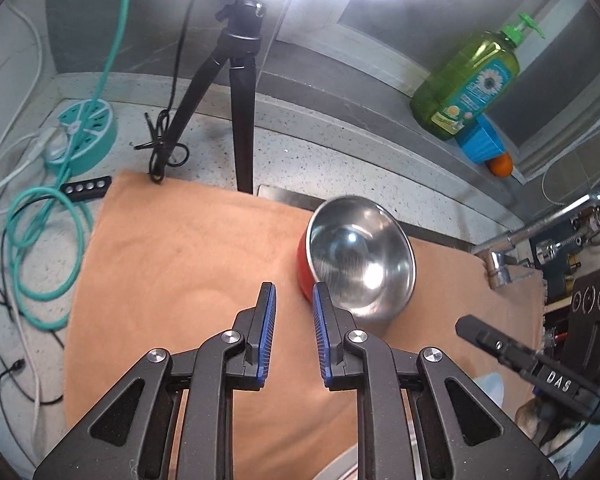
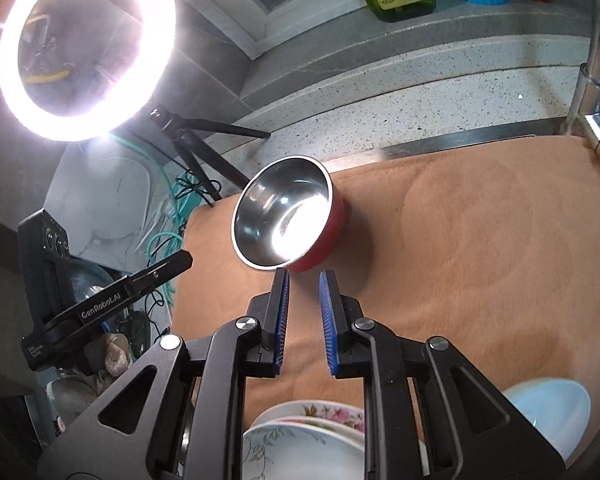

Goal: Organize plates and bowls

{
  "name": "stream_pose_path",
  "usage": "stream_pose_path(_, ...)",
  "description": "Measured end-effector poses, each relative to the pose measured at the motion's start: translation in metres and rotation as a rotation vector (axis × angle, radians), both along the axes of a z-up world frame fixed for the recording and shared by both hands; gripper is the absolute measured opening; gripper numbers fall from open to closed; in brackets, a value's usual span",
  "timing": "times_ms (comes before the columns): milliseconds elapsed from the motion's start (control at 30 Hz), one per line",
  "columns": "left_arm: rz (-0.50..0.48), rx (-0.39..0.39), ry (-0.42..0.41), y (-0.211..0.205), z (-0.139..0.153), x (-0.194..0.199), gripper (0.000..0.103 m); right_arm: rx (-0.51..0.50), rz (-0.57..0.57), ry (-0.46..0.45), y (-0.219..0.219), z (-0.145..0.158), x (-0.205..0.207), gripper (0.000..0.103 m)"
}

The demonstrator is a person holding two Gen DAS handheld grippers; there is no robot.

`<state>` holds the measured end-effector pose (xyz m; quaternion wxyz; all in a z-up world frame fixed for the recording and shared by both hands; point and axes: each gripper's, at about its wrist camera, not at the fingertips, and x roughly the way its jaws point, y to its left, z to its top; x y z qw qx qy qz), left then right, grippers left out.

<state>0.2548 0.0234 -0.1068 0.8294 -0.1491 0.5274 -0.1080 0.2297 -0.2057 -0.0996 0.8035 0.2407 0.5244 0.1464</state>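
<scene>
A steel bowl with a red outside lies tilted on the tan mat, its mouth facing the cameras; it also shows in the right wrist view. My left gripper is open and empty, its right finger close to the bowl's rim. My right gripper is open and empty just short of the bowl. Stacked floral plates and a pale blue bowl sit below the right gripper. The right gripper also shows at the right edge of the left wrist view.
A tripod with a ring light stands at the mat's far edge. A teal power hub and cables lie at left. A faucet, a green soap bottle, a blue cup and an orange are at right.
</scene>
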Motion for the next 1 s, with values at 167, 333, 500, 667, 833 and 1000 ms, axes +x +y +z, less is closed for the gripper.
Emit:
stream_pose_path(167,0.010,-0.008,0.033,-0.004,-0.012,0.023,0.016,0.021,-0.014,0.029,-0.001,-0.014,0.023,0.016)
stream_pose_path(333,-0.005,0.022,0.042,-0.013,-0.019,0.036,0.016,0.029,-0.019,0.051,0.000,-0.027,0.037,0.016)
stream_pose_path(500,-0.012,0.033,0.057,-0.015,-0.025,0.043,0.016,0.035,-0.024,0.071,0.001,-0.036,0.047,0.016)
stream_pose_path(667,-0.029,0.039,0.064,-0.018,-0.028,0.047,0.016,0.028,-0.015,0.084,0.006,-0.042,0.056,0.016)
stream_pose_path(833,-0.042,0.035,0.078,-0.020,-0.034,0.050,0.015,0.012,-0.009,0.102,0.010,-0.047,0.062,0.016)
stream_pose_path(1000,-0.050,0.030,0.083,-0.020,-0.036,0.050,0.012,-0.002,-0.004,0.099,0.012,-0.047,0.064,0.014)
